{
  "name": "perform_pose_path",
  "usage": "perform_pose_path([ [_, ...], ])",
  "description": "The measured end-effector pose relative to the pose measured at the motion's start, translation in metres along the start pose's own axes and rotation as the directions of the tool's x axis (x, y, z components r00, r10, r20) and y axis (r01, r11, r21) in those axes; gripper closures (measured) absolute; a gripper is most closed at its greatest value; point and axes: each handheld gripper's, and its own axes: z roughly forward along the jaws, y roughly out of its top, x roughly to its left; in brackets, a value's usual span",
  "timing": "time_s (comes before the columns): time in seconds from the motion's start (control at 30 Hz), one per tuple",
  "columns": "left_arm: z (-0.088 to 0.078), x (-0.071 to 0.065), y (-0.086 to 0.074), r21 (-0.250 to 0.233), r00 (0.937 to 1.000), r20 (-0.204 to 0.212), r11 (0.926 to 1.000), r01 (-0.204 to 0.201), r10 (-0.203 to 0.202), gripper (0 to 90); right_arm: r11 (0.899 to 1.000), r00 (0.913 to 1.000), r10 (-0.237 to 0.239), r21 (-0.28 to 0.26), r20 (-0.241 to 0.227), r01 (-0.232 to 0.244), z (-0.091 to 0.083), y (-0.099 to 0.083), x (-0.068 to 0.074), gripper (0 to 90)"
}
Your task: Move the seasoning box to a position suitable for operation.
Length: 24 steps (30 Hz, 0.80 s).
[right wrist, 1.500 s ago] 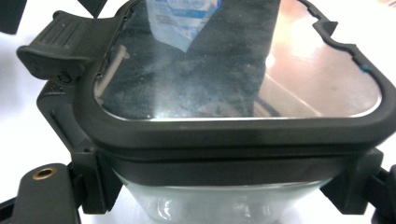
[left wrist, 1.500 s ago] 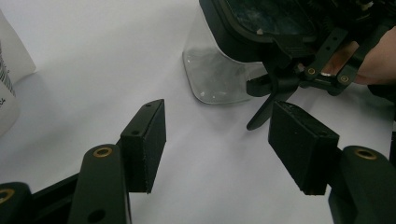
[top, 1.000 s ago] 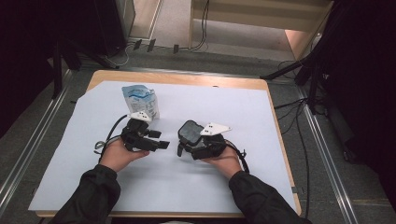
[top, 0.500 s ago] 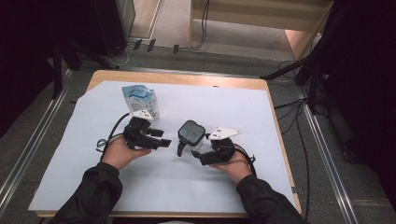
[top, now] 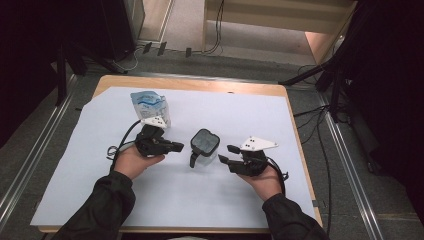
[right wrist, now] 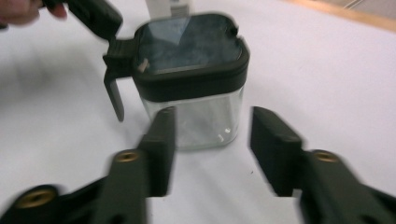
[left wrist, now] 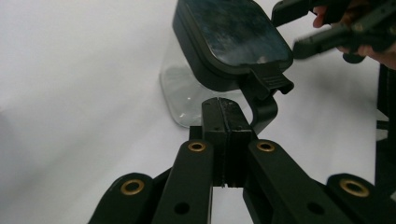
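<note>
**Jar standing between two tools**

The jar [top: 205, 144] is sitting on the surface [top: 280, 115], between both tools. The left tool [top: 176, 147] is pinching shut on nothing beside its handle; the right tool [top: 226, 154], narrowing, is gaping empty nearby.

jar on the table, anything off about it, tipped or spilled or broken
Nothing stands out. The jar stands upright on the white sheet with its black lid seated and the latch arm hanging down one side. No spill or crack shows.
</note>
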Motion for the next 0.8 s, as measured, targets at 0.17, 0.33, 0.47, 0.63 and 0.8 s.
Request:
perform_pose_path([
  [0.17, 0.009, 0.000, 0.000, 0.016, 0.9999, 0.014, 0.9999, -0.004, 0.004, 90.0, 0.999, 0.9987, 0.050, 0.005, 0.002, -0.050, 0.003, 0.003, -0.001, 80.4],
  [0.33, 0.012, -0.002, 0.000, 0.021, 0.9998, 0.017, 0.9997, -0.009, 0.009, 90.0, 0.997, 0.9973, 0.072, 0.022, -0.014, -0.071, 0.013, 0.004, -0.001, 90.0],
  [0.47, 0.013, -0.002, 0.000, 0.008, 0.9994, 0.035, 1.0000, 0.001, -0.001, 90.0, 0.996, 0.9965, 0.082, 0.020, -0.018, -0.081, 0.016, 0.006, 0.001, 90.0],
  [0.63, 0.017, -0.004, 0.000, 0.018, 0.9986, 0.053, 0.9998, -0.002, 0.001, 90.0, 0.996, 0.9957, 0.091, 0.015, -0.016, -0.090, 0.019, 0.006, 0.001, 90.0],
  [0.8, 0.022, -0.009, 0.000, 0.034, 0.9989, 0.046, 0.9993, -0.014, 0.012, 90.0, 0.995, 0.9953, 0.096, 0.014, -0.013, -0.096, 0.020, 0.006, -0.001, 90.0],
])
